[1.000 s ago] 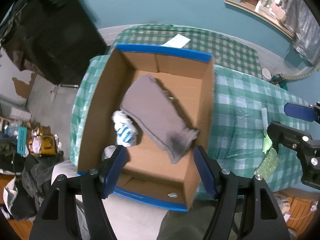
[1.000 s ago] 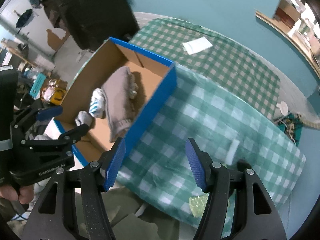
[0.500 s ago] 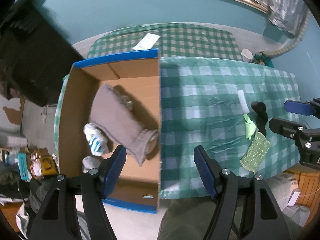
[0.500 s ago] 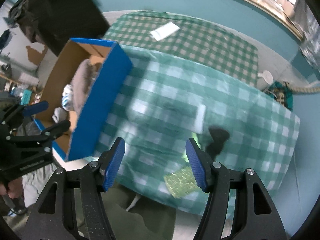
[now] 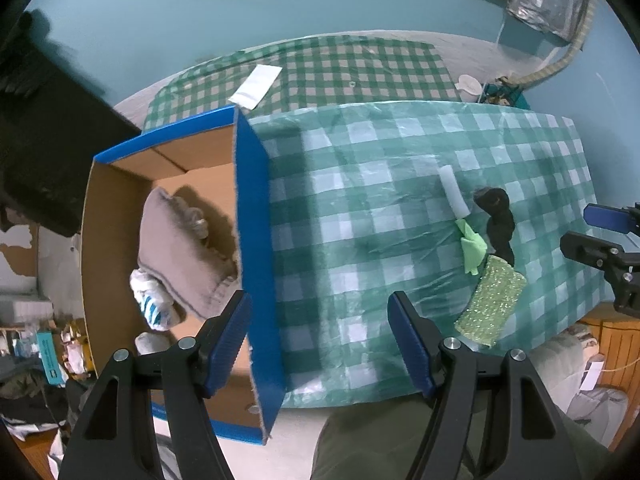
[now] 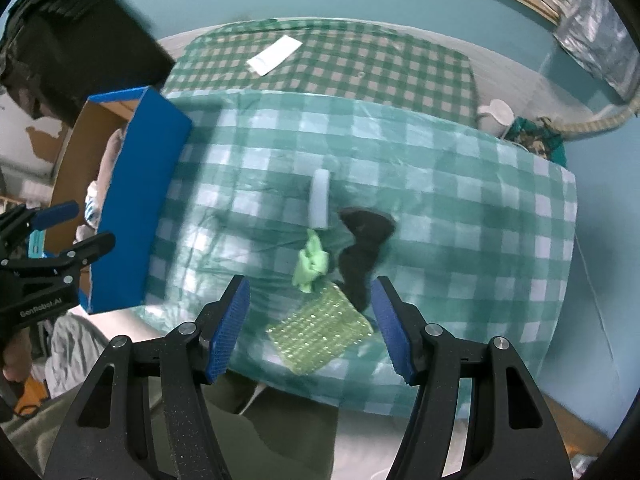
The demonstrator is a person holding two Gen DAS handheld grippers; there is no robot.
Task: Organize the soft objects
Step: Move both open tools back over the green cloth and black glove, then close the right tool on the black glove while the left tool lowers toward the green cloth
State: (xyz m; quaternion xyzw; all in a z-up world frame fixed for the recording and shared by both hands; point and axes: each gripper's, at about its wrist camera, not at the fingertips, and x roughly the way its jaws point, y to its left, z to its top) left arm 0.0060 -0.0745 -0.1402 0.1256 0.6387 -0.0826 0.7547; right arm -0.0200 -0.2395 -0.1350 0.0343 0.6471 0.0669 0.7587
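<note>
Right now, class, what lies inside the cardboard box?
Inside the cardboard box: a grey knitted cloth, a white-and-blue striped item partly beneath it, and a small whitish bundle. Whatever else the cloth covers cannot be seen.

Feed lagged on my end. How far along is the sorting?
Done: grey cloth and striped socks lie in the box. In hand: nothing; both grippers' jaws are open. Left on the table: sparkly green sponge, black cloth, light green cloth, white roll.
</note>
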